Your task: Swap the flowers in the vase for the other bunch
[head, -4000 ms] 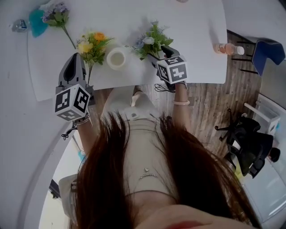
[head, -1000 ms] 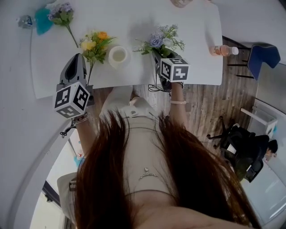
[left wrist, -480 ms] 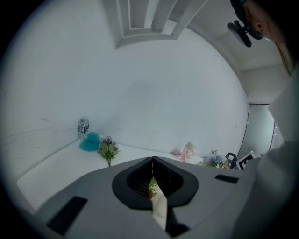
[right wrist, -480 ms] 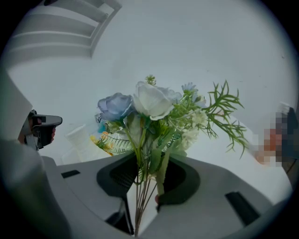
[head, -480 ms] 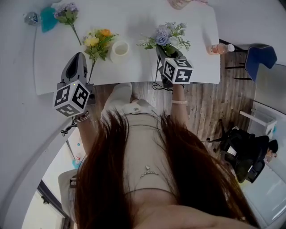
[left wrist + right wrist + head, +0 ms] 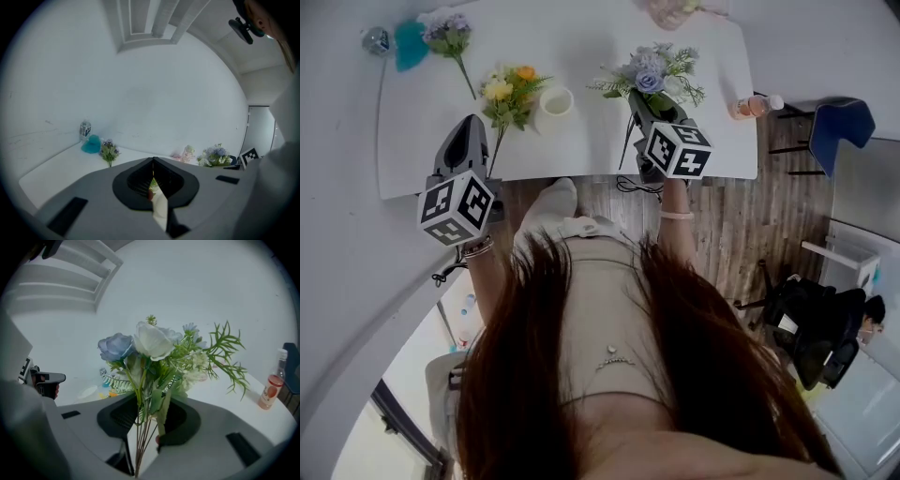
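- The white table [image 6: 581, 141] fills the top of the head view, with the person standing at its near edge.
- The right gripper [image 6: 146, 423] is clamped on the stems of the blue and white flower bunch [image 6: 150, 345]. It holds the bunch upright, off the table, to the right of the vase and apart from it, with the stem ends hanging below the jaws.
- The left gripper [image 6: 153, 171] has its jaws closed together and points toward the table's left part.
- The orange and yellow flower bunch [image 6: 511, 92] lies on the table, its blooms just beside the vase and its stem running past the left gripper's tip.
- The white vase [image 6: 555, 101] stands upright between the two bunches.
- A purple bunch [image 6: 450, 30] lies at the far left corner.
- A bottle of pink liquid [image 6: 752, 105] lies near the right edge.
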### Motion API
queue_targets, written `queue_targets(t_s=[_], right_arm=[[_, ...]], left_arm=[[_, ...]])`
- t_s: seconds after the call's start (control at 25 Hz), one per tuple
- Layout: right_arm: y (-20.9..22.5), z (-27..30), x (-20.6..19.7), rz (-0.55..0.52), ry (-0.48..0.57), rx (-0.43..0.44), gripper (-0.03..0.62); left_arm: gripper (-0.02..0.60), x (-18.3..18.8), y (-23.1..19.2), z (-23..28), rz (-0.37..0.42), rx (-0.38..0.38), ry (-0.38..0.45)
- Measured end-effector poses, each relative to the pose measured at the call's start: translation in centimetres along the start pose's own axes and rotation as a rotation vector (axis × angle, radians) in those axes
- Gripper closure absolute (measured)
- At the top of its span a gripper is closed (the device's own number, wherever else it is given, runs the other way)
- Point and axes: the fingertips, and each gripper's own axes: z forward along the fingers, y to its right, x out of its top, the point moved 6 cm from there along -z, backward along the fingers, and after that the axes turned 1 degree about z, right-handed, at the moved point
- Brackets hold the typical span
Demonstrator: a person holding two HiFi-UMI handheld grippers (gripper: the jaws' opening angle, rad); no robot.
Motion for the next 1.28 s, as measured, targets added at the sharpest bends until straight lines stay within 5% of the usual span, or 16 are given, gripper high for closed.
queue_targets(t_s=[1.28], right_arm=[[-2.0, -5.7, 12.1, 0.289, 0.517, 0.156, 0.454]], left_arm=[[0.575, 2.4, -0.1, -2.9, -0.013, 0.015, 0.054]])
